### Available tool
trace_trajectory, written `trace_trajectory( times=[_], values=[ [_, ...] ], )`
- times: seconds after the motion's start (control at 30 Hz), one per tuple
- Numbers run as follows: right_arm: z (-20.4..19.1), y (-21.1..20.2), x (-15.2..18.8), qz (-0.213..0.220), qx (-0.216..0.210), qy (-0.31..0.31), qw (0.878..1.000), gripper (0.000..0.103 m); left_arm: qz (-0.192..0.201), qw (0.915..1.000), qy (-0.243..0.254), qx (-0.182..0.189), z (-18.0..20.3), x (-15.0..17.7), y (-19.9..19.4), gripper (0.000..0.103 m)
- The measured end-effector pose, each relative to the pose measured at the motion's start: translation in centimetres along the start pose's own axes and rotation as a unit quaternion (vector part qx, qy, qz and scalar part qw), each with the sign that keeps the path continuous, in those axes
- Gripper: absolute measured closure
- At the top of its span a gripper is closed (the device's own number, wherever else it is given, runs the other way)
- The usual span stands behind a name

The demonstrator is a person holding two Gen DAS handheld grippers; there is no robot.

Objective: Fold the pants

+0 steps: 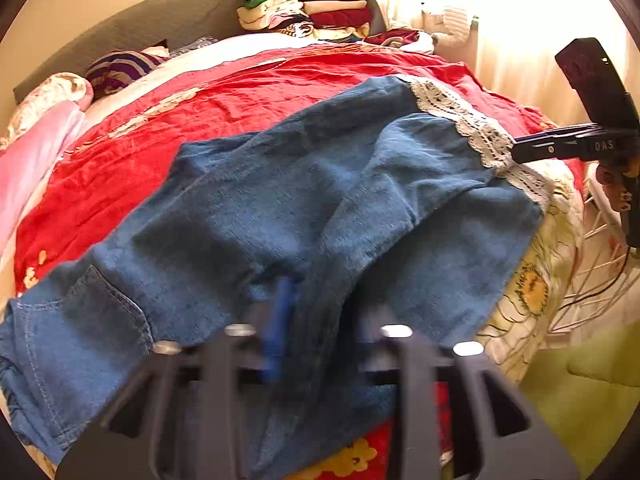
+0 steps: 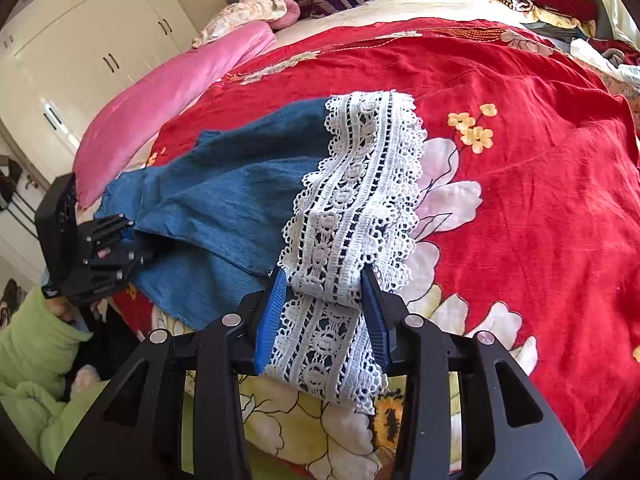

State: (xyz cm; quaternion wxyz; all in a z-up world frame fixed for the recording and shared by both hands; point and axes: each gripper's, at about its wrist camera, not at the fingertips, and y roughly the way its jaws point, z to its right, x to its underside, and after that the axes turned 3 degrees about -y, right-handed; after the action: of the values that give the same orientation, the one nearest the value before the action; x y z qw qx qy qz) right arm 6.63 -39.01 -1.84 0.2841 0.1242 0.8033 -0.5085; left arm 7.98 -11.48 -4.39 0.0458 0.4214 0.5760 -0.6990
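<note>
Red floral bedspread (image 2: 520, 168) w/ denim pants (image 1: 280, 200) across it — right tool (image 2: 326, 300) clamped on lace hem (image 2: 360, 184), left tool (image 1: 320, 320) clamped on the denim.

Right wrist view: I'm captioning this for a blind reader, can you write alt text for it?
The right gripper is shut on the white lace hem of blue denim pants spread over a red flowered bedspread. At left, the left gripper holds the pants' other end, with a pink pillow and white wardrobe behind.
</note>
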Motion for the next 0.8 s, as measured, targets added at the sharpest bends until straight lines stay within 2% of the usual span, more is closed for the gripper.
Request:
trace_trajectory(
  times=[0.03, 0.07, 0.17, 0.27, 0.33, 0.57, 0.8],
  values=[
    [0.1, 0.0, 0.0, -0.001, 0.001, -0.001, 1.000, 0.090, -0.002, 1.0000, -0.004, 0.004, -0.2, -0.1, -0.2, 0.099],
    [0.3, -0.1, 0.0, -0.002, -0.003, 0.000, 1.000, 0.095, -0.002, 0.9999, -0.005, 0.010, -0.4, -0.1, -0.5, 0.099],
    [0.9, -1.6, -0.1, 0.004, -0.023, 0.011, 1.000, 0.097, 0.019, 0.9992, 0.002, 0.035, -0.9, 0.1, -2.8, 0.099],
    [0.8, -3.5, 0.2, 0.007, -0.021, -0.002, 1.000, 0.097, 0.040, 0.9975, 0.016, 0.055, -0.7, 0.3, -4.7, 0.099],
    [0.7, -4.2, 0.7, 0.000, -0.022, -0.008, 1.000, 0.097, 0.037, 0.9973, 0.019, 0.060, -0.5, 0.6, -5.0, 0.099],
    [1.1, -4.1, 2.9, -0.036, -0.013, -0.001, 0.999, 0.097, -0.015, 0.9975, 0.041, 0.057, 0.4, 2.2, -2.5, 0.098],
    [1.7, -4.1, 3.7, -0.046, -0.010, 0.007, 0.999, 0.100, -0.021, 0.9972, 0.047, 0.055, 0.5, 2.4, -1.9, 0.096]
  ],
)
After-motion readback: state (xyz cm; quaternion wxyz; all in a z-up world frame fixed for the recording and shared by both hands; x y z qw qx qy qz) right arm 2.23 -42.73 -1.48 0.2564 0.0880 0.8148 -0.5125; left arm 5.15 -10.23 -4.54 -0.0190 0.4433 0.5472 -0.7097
